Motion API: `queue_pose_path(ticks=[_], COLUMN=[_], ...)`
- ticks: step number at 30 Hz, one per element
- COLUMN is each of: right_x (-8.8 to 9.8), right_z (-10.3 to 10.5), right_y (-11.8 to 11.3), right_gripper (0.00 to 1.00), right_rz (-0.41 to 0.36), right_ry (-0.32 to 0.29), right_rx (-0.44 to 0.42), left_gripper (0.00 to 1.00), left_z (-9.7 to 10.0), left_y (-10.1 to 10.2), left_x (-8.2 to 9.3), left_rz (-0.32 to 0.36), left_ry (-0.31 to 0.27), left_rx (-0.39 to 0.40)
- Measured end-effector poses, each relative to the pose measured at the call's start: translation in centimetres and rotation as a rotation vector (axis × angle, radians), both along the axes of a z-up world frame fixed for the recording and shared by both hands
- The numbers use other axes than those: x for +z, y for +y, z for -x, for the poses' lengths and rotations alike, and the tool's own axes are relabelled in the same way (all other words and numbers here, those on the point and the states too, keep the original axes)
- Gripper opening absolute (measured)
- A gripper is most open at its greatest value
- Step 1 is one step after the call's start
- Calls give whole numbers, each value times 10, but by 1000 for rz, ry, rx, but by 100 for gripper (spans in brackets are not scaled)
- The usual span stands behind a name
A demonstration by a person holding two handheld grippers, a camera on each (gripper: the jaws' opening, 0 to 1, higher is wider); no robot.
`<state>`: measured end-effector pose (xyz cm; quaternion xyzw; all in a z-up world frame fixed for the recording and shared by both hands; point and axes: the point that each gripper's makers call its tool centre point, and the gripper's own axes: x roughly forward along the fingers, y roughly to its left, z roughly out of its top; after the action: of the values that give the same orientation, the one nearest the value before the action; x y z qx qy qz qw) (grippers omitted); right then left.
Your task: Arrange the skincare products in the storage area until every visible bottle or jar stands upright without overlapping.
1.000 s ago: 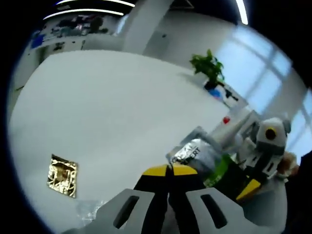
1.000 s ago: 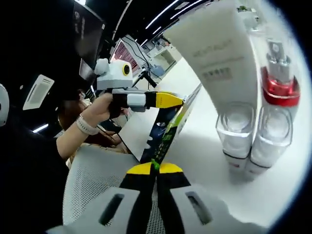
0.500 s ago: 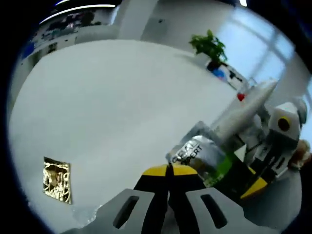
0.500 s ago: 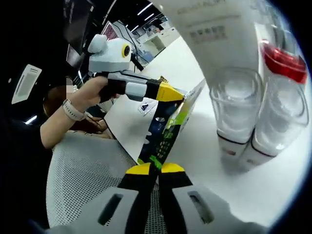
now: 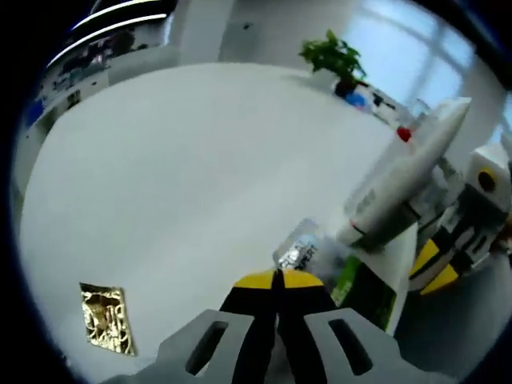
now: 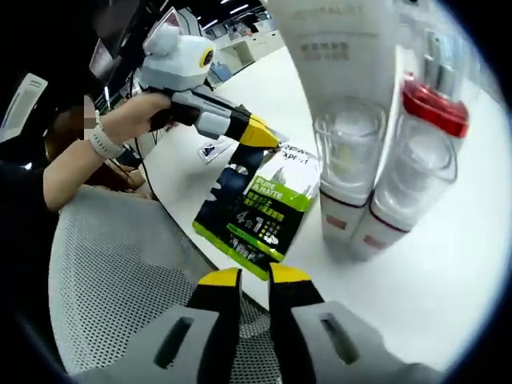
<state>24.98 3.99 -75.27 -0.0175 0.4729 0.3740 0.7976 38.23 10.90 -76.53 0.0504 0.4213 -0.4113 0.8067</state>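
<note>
A: So, what do we see from the right gripper view?

B: We see the right gripper (image 6: 254, 276) low in front, its yellow-tipped jaws slightly apart with nothing between them. Just beyond them a dark and green sachet (image 6: 254, 214) stands upright on the white table (image 6: 448, 296), near its front edge. The left gripper (image 6: 264, 134) comes in from the left, held by a person's hand (image 6: 140, 112), with its yellow tips pressed together on the sachet's top edge.

A: And the bottles?

B: To the right of the sachet we see a tall white tube (image 6: 340, 120) standing on its clear cap, and right beside it a bottle with a red collar (image 6: 412, 172), also upright. The two look to be touching. A grey mesh chair (image 6: 104, 280) sits below the table edge.

A: What do we get from the left gripper view?

B: The left gripper (image 5: 278, 280) has its jaws together on the silvery top of the sachet (image 5: 308, 248). Past it the white tube (image 5: 404, 172) leans across the view, with the right gripper (image 5: 436, 264) beside it at the right. A gold foil packet (image 5: 108, 318) lies flat on the table (image 5: 200, 160), well apart on the near left. A potted plant (image 5: 334, 58) stands at the far edge.
</note>
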Motion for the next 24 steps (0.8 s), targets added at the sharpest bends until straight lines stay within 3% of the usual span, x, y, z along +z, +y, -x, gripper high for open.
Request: queue_pose_path(ticks=[2, 8, 16, 20, 24], right_x=[0, -3, -6, -10, -18], right_z=[-1, -3, -17, -19, -22], right_y=[0, 7, 24, 34, 43], right_gripper=[14, 15, 16, 16, 16], right_rz=[4, 76, 138, 165, 202], right_ry=[-16, -53, -140, -146, -158], right_rx=[-2, 57, 85, 114, 159], left_gripper=[0, 0, 0, 0, 0], left_z=[0, -5, -9, -10, -12], left_y=[-3, -4, -6, -5, -6], left_x=[1, -4, -5, -5, -4], left_rz=[37, 37, 22, 19, 2], left_ry=[45, 38, 2, 1, -40], left_rx=[40, 37, 24, 23, 3])
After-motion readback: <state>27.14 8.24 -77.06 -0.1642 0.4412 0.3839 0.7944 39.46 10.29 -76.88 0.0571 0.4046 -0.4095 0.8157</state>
